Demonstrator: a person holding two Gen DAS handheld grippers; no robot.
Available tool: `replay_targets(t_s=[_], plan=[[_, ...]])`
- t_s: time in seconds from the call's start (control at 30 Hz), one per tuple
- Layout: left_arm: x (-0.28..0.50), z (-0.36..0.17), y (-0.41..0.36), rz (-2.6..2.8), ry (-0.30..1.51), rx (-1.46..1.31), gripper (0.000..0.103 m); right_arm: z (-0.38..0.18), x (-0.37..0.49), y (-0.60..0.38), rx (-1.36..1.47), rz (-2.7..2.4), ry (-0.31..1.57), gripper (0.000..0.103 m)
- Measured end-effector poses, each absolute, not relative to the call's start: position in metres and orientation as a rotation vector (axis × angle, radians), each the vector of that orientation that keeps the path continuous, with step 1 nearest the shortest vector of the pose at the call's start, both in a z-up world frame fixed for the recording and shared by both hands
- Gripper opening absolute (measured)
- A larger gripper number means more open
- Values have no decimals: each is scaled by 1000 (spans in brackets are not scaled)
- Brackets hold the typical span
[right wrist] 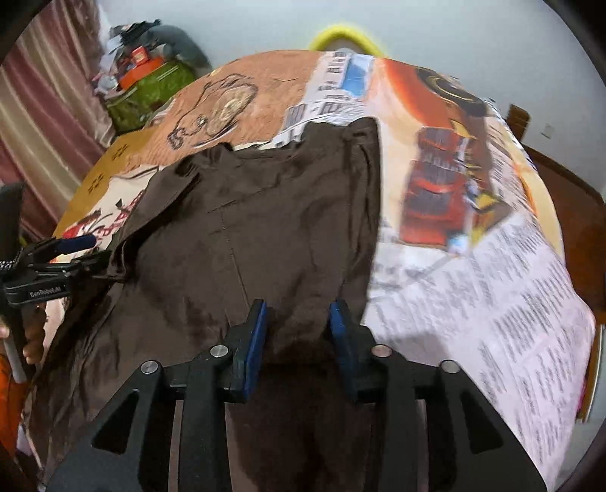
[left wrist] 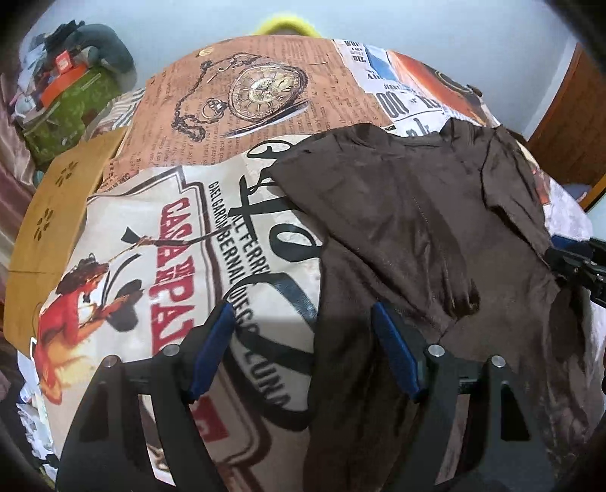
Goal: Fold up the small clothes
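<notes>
A small dark brown shirt (left wrist: 416, 212) lies partly folded on a printed cloth (left wrist: 235, 234), its left part laid over the middle. My left gripper (left wrist: 303, 314) is open above the shirt's left edge, holding nothing. It also shows at the left of the right wrist view (right wrist: 87, 249). My right gripper (right wrist: 297, 308) is open with its jaws over the shirt's (right wrist: 265, 227) near right part; no cloth is pinched between them. It also shows at the right edge of the left wrist view (left wrist: 556, 253).
The printed cloth (right wrist: 473, 265) covers a round table. A brown placemat (left wrist: 49, 234) lies at the left. A cluttered green box (right wrist: 151, 87) stands at the back left. A yellow rim (right wrist: 344, 34) peeks behind the table. Wooden furniture (right wrist: 568, 212) stands at the right.
</notes>
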State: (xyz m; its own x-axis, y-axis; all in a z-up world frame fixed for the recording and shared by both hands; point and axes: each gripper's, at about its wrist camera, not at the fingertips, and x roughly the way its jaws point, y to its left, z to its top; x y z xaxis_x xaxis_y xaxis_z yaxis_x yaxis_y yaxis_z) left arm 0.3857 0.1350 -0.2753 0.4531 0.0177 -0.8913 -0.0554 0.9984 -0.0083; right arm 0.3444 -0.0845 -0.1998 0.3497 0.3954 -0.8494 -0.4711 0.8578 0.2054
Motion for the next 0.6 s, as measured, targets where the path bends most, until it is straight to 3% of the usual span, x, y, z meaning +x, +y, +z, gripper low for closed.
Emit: replay_targets(t_s=[0.17, 0.6], plan=[[394, -282, 129, 45, 1101, -21, 89, -207, 356, -78, -55, 568, 1041, 46], [338, -274, 177, 145, 1132, -83, 90, -201, 327, -91, -117, 562, 1009, 52]])
